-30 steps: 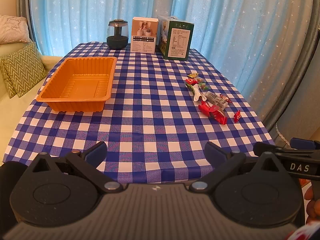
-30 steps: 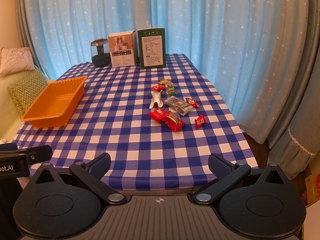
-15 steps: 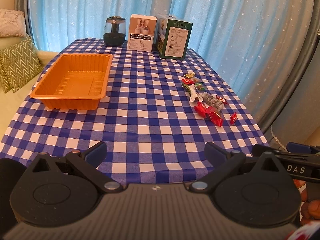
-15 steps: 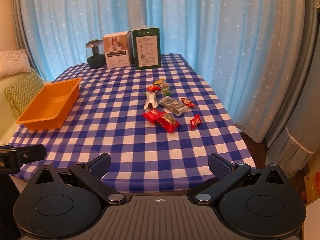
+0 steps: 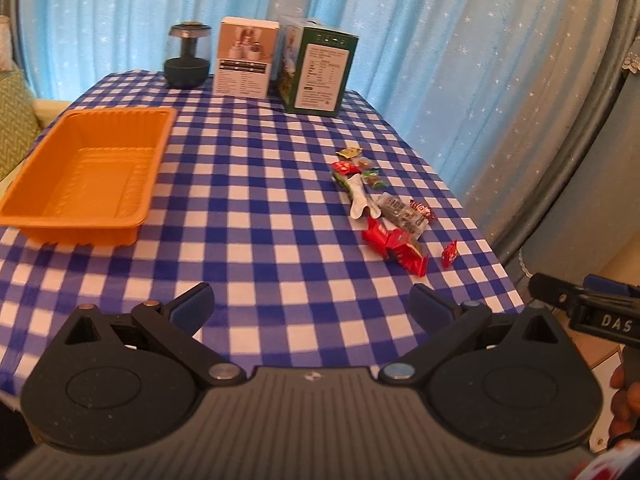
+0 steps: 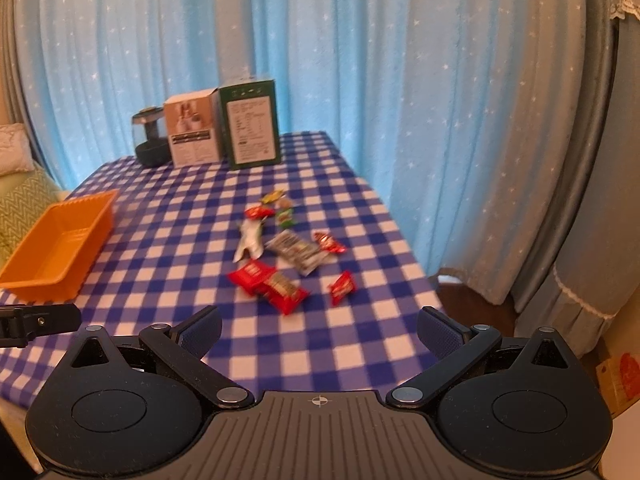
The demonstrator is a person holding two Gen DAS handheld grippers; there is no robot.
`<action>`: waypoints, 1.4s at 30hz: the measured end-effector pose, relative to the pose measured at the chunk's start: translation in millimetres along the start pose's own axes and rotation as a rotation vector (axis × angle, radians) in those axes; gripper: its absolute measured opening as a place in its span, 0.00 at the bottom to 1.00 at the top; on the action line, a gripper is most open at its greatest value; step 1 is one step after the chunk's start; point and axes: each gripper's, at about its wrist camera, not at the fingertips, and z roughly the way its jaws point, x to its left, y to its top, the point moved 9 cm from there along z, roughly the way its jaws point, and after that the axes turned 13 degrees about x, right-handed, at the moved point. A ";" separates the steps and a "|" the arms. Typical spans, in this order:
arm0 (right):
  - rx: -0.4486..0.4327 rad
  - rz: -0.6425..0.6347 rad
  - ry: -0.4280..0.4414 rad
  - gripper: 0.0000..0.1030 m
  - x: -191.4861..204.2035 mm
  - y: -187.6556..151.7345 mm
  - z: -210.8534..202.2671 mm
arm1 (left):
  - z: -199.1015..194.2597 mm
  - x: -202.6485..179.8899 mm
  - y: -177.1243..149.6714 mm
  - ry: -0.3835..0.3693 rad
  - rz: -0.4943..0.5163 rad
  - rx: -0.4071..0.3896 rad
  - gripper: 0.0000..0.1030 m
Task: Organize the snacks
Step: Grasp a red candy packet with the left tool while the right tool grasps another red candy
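You've brought both grippers nearer the table than a second ago: your left gripper (image 5: 311,306) and right gripper (image 6: 319,329) both stand wide open, holding nothing. The orange tray (image 5: 60,224) on the left has nothing in it (ribbed floor bare). The snacks (image 6: 288,256) lie scattered toward the checked tablecloth's (image 5: 248,216) right side, well apart from the tray.

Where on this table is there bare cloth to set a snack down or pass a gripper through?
Bare checked cloth runs down the middle, between the orange tray and the snack pile, and along the near edge. The far edge is crowded: the dark jar, white box and green box.
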 end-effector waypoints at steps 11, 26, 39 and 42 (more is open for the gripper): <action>0.002 -0.015 -0.007 0.99 -37.2 22.3 51.7 | 64.4 -18.7 31.6 -0.007 0.111 0.052 0.92; 0.106 -0.036 0.085 0.59 -45.2 27.9 160.0 | 142.7 -28.5 64.2 -0.069 0.213 0.134 0.74; 0.121 0.113 0.112 0.36 -47.1 33.8 196.2 | 180.3 -32.7 75.5 -0.109 0.218 0.162 0.52; 0.114 0.070 0.084 0.25 -41.9 35.5 198.6 | 184.0 -35.6 76.0 -0.127 0.212 0.167 0.51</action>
